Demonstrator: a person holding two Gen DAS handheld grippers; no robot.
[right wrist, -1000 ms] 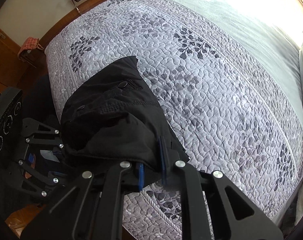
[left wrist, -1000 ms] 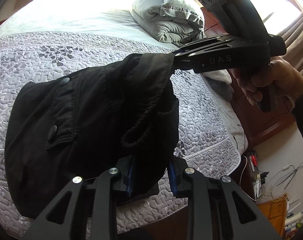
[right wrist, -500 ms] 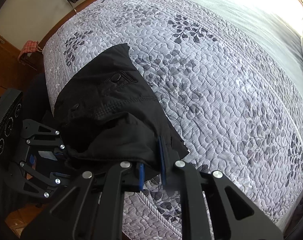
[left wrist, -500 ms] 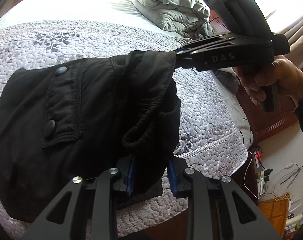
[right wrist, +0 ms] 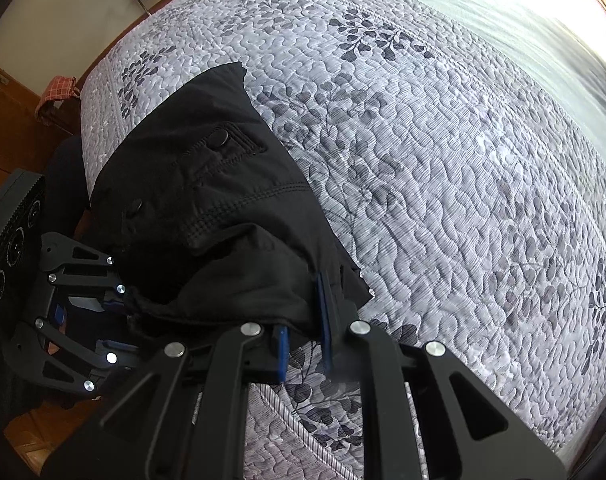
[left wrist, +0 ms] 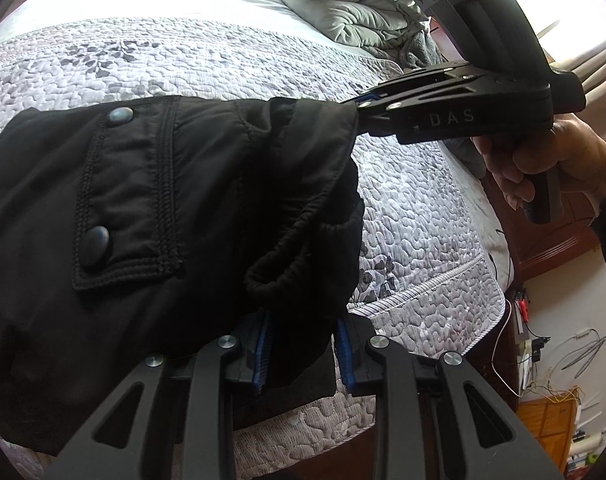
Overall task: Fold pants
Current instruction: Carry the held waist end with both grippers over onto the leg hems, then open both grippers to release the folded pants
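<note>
The black pants (left wrist: pixel 151 216) are pinched at one edge by the left gripper (left wrist: pixel 301 346) and at the other by the right gripper (right wrist: pixel 303 330), so the cloth is held stretched, probably for laying flat on the quilted bed (right wrist: pixel 443 152) beyond.

Right gripper (right wrist: pixel 303 344) clamps black pants (right wrist: pixel 223 216) over quilted bed (right wrist: pixel 443 160).

Quilted bed (right wrist: pixel 443 168) — bright window light.
</note>
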